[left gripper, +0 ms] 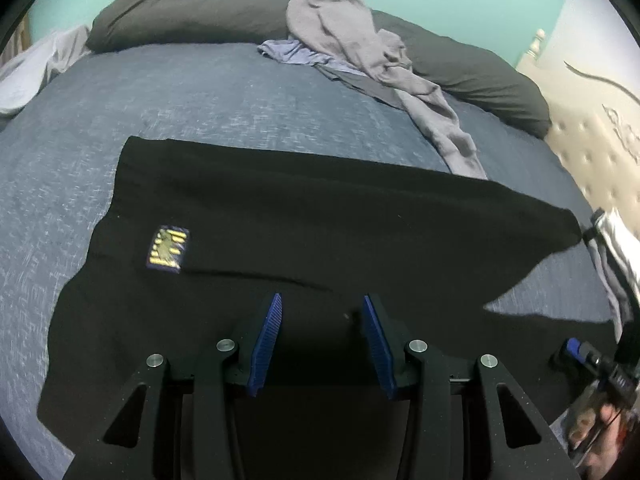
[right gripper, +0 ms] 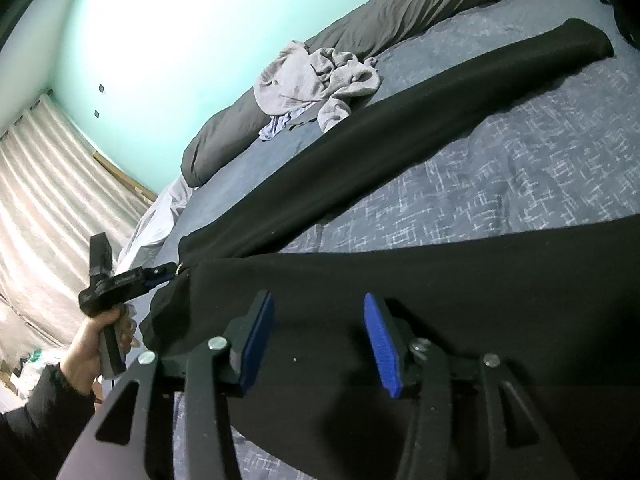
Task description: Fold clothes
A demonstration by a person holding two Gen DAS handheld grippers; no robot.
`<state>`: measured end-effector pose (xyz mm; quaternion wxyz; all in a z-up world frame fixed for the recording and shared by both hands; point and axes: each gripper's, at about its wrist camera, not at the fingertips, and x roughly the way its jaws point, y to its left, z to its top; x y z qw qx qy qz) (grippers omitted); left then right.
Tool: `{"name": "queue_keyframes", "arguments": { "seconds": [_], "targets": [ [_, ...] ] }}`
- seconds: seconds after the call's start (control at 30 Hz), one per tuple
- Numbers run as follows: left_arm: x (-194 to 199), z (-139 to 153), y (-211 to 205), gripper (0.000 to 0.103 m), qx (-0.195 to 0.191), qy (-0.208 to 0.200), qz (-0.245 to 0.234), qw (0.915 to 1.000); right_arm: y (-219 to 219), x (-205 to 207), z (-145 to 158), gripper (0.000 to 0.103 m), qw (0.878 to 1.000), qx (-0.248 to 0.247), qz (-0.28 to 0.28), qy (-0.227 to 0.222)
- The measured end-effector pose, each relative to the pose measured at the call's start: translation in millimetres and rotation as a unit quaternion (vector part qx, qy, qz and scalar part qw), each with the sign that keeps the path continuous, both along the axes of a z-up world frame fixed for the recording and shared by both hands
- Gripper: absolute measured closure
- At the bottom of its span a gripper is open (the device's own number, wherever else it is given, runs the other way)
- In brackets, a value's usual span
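A black garment (left gripper: 304,216) with a small yellow and blue patch (left gripper: 167,249) lies spread on the blue bedspread (left gripper: 168,100). My left gripper (left gripper: 320,320) hovers over its near part with jaws apart and nothing between them. In the right wrist view the left gripper (right gripper: 170,270) appears at the garment's corner; whether it touches the cloth is unclear. My right gripper (right gripper: 318,320) is open above the black garment (right gripper: 440,292). A long black strip of the garment (right gripper: 400,140) stretches across the bed. The right gripper's body (left gripper: 588,360) shows at the left view's right edge.
A grey sweatshirt (left gripper: 360,52) and a pale blue cloth (left gripper: 288,51) lie heaped by the dark pillows (left gripper: 188,12) at the head of the bed. A teal wall is behind. Striped curtains (right gripper: 48,200) hang at the left. A tufted beige surface (left gripper: 592,152) is at right.
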<state>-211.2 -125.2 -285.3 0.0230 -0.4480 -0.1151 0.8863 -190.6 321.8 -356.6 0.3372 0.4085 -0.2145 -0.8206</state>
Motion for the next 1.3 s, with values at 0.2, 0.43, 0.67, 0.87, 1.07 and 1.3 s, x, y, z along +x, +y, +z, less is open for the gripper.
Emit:
{"name": "queue_keyframes", "arguments": {
  "seconds": [0.2, 0.43, 0.67, 0.87, 1.07, 1.3],
  "targets": [
    [20, -12, 21, 0.042, 0.012, 0.012, -0.001, 0.9999, -2, -1, 3, 0.048, 1.0, 0.029, -0.005, 0.003],
    [29, -27, 34, 0.041, -0.006, 0.003, -0.024, 0.9997, -3, -20, 23, 0.041, 0.997, 0.076, -0.012, 0.014],
    [29, -32, 34, 0.041, 0.0, -0.001, -0.03, 0.9995, -39, -99, 60, 0.041, 0.985, 0.166, 0.035, 0.027],
    [30, -37, 36, 0.04, 0.001, -0.005, -0.039, 0.9992, -83, -172, 64, 0.041, 0.975, 0.213, 0.068, 0.012],
    [28, -39, 34, 0.04, 0.014, -0.008, -0.038, 0.9992, -132, -215, 37, 0.041, 0.95, 0.291, 0.111, 0.002],
    [26, -44, 34, 0.039, 0.018, -0.014, -0.038, 0.999, -160, -225, 10, 0.042, 0.934, 0.326, 0.149, -0.006]
  ]
}}
